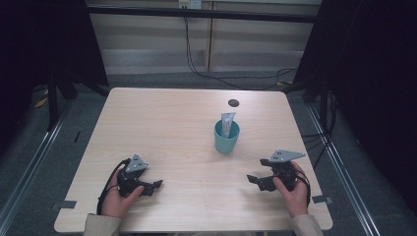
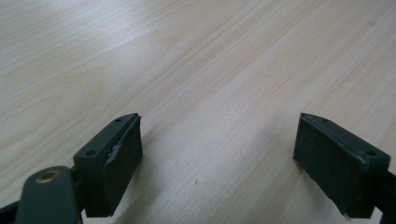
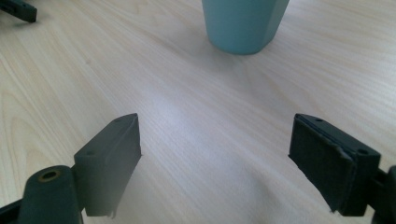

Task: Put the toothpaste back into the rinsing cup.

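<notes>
**Both grippers rest wide open on the desk, cup untouched**

The left gripper sits low over the near left part of the desk, held by the left hand. In the left gripper view its jaws stand spread wide, with bare wood grain between them. They grip nothing and touch nothing but may rest close above the desk; whether they touch the wood I cannot tell.

The right gripper sits at the near right, held by the right hand. Its jaws point inward, toward the middle of the desk. In the right gripper view they are likewise spread wide and hold nothing, with only bare desk between the pads.

The cup, teal, stands upright on the desk, right of centre and beyond both grippers. It is nearer the right gripper than the left, yet apart from both. In the right gripper view its lower wall shows at the top edge, ahead of the jaws and a little right of their midline, with open desk between it and them.

A pale tube stands in the cup, its flat end rising above the rim.

A small dark round hole lies in the desk just beyond the cup.
</notes>
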A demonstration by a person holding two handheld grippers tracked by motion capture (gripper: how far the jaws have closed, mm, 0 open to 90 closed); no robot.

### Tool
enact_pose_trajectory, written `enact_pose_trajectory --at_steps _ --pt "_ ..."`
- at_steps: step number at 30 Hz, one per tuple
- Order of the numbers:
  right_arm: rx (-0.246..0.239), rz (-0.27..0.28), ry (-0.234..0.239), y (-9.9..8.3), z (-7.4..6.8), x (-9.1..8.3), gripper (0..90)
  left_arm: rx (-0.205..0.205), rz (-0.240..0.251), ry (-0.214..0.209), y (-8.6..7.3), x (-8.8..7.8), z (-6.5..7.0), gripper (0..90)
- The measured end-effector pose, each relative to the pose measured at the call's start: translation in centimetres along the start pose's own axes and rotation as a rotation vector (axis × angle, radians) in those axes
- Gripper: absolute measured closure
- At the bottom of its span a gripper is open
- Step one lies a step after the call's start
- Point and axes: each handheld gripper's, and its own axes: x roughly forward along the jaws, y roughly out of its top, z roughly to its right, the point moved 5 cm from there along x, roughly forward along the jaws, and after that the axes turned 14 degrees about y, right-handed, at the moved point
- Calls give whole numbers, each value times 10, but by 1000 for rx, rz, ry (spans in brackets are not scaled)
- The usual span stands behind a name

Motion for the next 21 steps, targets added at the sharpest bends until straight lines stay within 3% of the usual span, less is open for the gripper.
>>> enact_pose_trajectory --at_steps 21 --pt "22 -44 -25 -35 1 1 161 0 0 0 0 0 0 153"
